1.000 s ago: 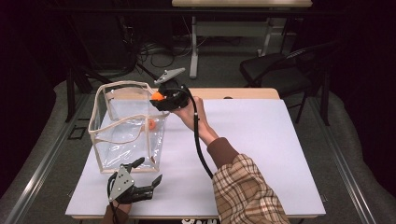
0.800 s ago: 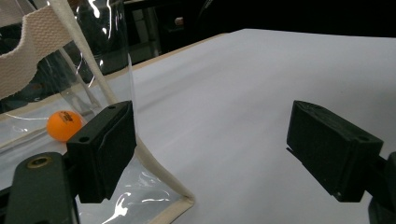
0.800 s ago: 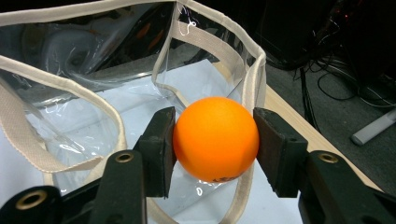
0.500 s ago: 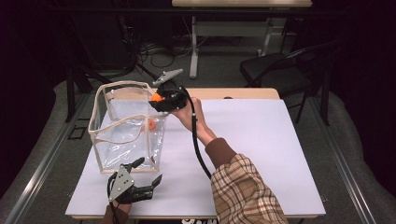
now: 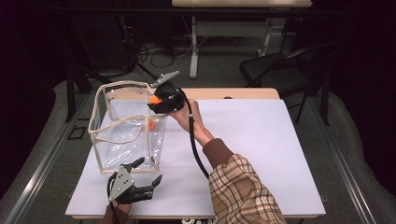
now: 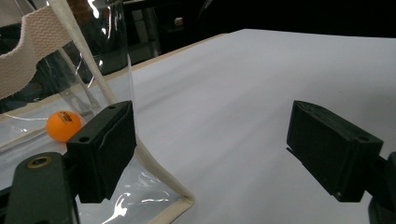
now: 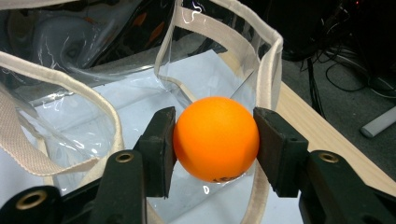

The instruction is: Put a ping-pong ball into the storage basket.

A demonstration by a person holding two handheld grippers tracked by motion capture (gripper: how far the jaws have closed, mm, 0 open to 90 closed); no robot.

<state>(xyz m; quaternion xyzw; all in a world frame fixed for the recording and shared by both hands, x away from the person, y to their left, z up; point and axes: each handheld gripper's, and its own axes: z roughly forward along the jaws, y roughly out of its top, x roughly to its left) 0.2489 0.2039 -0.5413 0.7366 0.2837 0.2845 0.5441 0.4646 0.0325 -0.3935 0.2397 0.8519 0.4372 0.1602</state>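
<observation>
on the white table [image 5: 261, 140], right gripper [image 7: 215, 140] jaws clamp an orange ball [image 7: 215, 137]; left gripper [image 6: 210, 149] jaws gape.

Ball [image 5: 152, 124] inside bag [image 5: 122, 87] on table [image 5: 261, 140]

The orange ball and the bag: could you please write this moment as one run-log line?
right hand-held gripper: shut on orange ball, above clear bag | left hand-held gripper: open, beside bag | second ball: in bag

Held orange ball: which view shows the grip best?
The right gripper view: the orange ball sits large between the right gripper pads, above the clear bag. The high view shows it small and part-hidden. The left gripper view shows a different ball.
</observation>
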